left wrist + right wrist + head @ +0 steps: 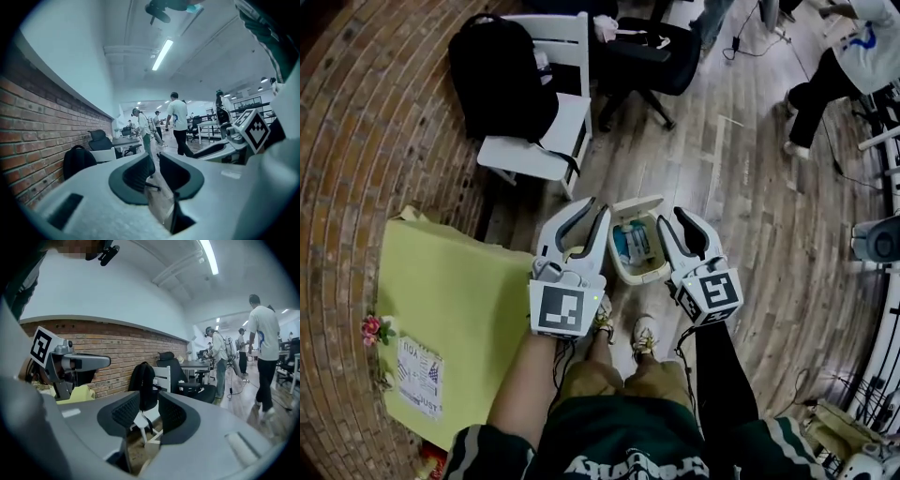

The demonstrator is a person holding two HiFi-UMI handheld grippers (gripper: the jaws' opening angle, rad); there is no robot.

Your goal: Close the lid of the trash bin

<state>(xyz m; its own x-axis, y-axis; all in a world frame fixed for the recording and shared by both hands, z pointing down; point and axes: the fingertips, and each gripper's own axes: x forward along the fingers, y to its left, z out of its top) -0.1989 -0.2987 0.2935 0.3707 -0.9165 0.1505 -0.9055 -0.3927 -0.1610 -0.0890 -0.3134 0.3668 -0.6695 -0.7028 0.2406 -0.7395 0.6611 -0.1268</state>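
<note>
A small cream trash bin (622,269) stands on the wooden floor just in front of my feet. Its lid (637,204) is raised at the far side, and blue and white rubbish shows inside. In the head view my left gripper (592,210) hangs above the bin's left side and my right gripper (670,218) above its right side, neither touching it. The left gripper view shows its jaws (155,161) apart with nothing between them. The right gripper (150,398) is likewise open and empty. The bin is out of sight in both gripper views.
A white chair (534,145) carrying a black backpack (502,75) stands beyond the bin to the left, with a black office chair (649,56) behind it. A yellow-green cloth-covered surface (450,309) lies at the left by the brick wall. People stand farther off (839,70).
</note>
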